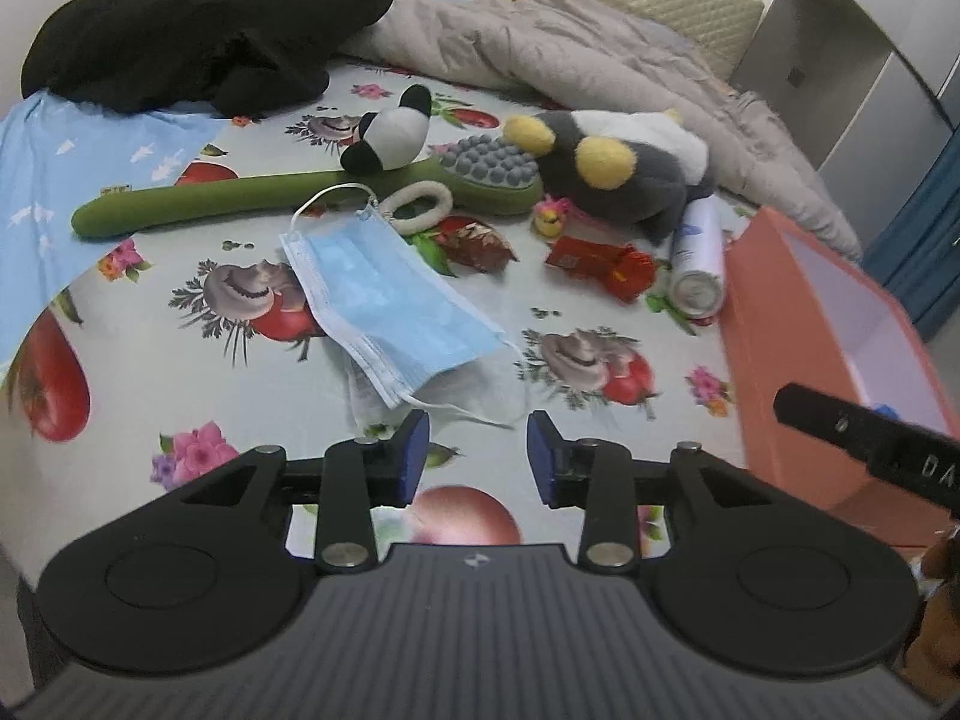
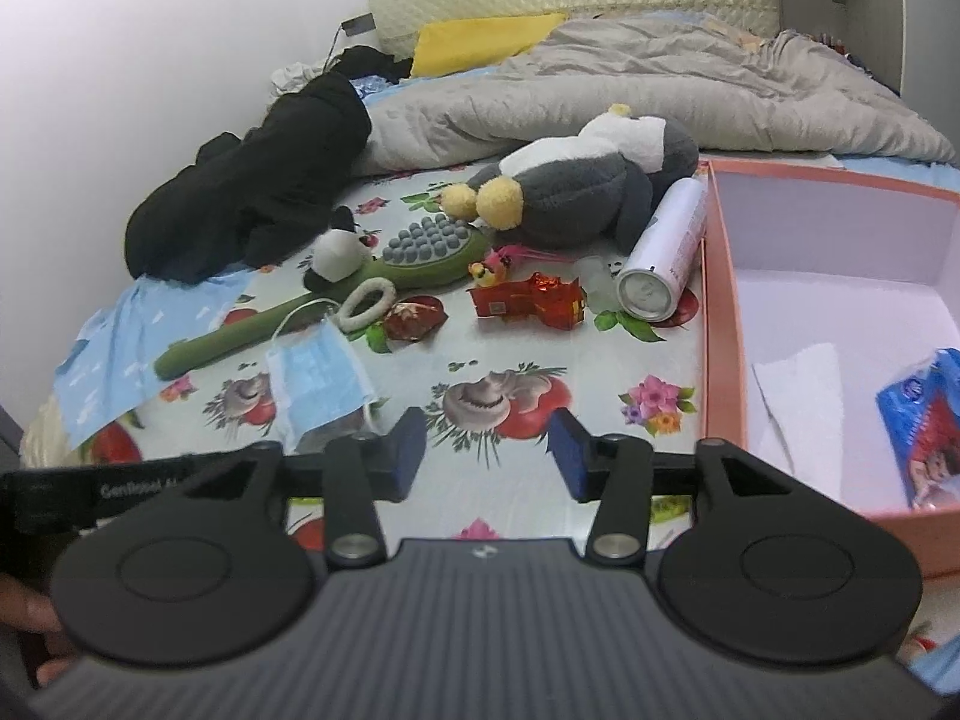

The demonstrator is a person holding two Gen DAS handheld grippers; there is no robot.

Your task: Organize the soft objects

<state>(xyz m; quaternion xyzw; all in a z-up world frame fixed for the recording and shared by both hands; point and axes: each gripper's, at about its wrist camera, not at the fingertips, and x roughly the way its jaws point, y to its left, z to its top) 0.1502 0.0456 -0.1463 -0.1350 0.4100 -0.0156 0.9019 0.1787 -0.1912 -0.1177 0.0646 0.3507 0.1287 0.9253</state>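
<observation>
A blue face mask (image 1: 390,306) (image 2: 318,381) lies on the flowered bedsheet, just beyond my left gripper (image 1: 478,453), which is open with nothing between its blue pads. Farther back lie a small panda plush (image 1: 390,132) (image 2: 337,252), a grey penguin plush (image 1: 624,162) (image 2: 576,180), a green massage brush (image 1: 312,192) (image 2: 408,258) and a white hair tie (image 1: 420,204) (image 2: 367,303). My right gripper (image 2: 487,450) is open over bare sheet, empty, left of the pink box (image 1: 798,312) (image 2: 723,312).
A white spray can (image 1: 699,258) (image 2: 663,252), red wrappers (image 1: 600,261) (image 2: 531,300) and a small bird toy (image 1: 549,216) (image 2: 489,270) lie mid-bed. Black clothing (image 1: 210,30) (image 2: 258,192) and a grey quilt (image 1: 570,66) (image 2: 630,90) fill the back. The box holds a tissue pack (image 2: 924,426) and white paper (image 2: 798,384).
</observation>
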